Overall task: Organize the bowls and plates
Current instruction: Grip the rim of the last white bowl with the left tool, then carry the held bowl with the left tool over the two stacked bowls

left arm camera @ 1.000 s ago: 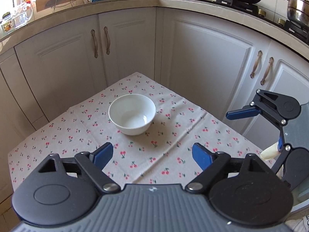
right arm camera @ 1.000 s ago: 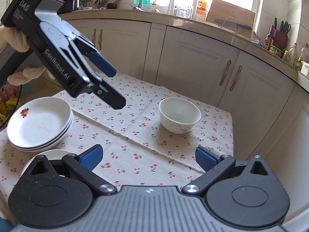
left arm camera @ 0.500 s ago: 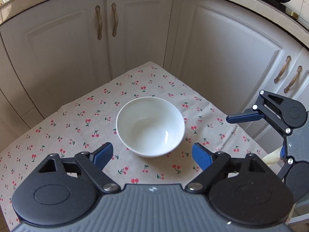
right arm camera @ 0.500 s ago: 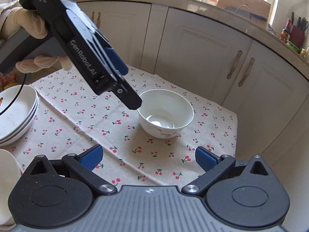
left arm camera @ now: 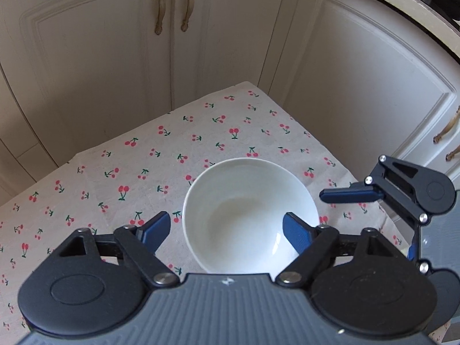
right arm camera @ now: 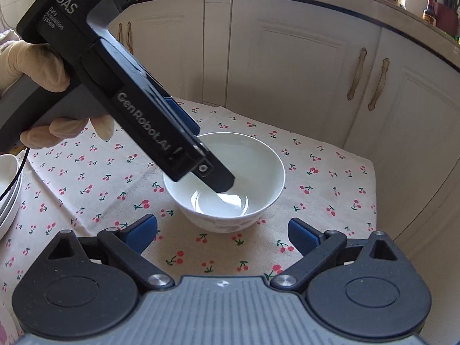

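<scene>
One white bowl (left arm camera: 247, 215) sits upright near the far corner of the table, on a cherry-print tablecloth (left arm camera: 143, 155), w/ cream cabinet doors (left arm camera: 86, 43) behind on both sides. A stack of white plates (right arm camera: 7, 189) shows at the left edge of the right wrist view, well apart from the bowl.

Left gripper (left arm camera: 227, 231) hangs right over the bowl, pointing steeply down: its left pad is outside the rim on the cloth side, its right pad is over the bowl's inside, so the near-left wall of the bowl lies between the two. Jaws have just been closing but the pads aren't pressing on the rim; no grip. From the right wrist view one finger tip (right arm camera: 221, 181) of that tool dips inside the bowl; whether it touches the inner wall can't be told. A gloved hand (right arm camera: 37, 66) holds its handle.

Right gripper (right arm camera: 222, 234) is just short of the bowl on the near side, jaws also just been closing, still apart, nothing but cloth between them; bowl is ahead of both pads, not touching.
</scene>
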`<control>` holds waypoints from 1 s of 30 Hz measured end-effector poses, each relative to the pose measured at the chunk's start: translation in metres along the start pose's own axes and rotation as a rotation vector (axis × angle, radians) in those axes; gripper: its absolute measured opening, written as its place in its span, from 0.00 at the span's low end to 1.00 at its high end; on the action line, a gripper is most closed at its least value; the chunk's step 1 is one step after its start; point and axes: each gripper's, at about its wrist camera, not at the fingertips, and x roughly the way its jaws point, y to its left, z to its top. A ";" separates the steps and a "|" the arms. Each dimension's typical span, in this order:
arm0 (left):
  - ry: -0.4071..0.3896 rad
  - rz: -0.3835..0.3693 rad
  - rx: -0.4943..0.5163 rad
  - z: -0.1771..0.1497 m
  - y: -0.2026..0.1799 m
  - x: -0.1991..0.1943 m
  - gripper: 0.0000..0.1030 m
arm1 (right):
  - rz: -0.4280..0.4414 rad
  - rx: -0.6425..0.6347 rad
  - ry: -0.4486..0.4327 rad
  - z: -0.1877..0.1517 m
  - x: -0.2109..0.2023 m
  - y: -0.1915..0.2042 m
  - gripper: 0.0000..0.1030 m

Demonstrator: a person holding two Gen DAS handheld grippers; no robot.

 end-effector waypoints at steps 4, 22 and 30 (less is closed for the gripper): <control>0.010 -0.022 -0.014 0.002 0.006 0.009 0.75 | -0.003 0.005 -0.006 0.002 0.008 -0.002 0.91; 0.027 -0.087 -0.020 0.005 0.013 0.019 0.65 | 0.004 0.023 -0.013 0.006 0.017 -0.004 0.86; 0.027 -0.080 -0.006 0.005 0.012 0.019 0.65 | 0.006 0.031 -0.010 0.009 0.020 -0.002 0.85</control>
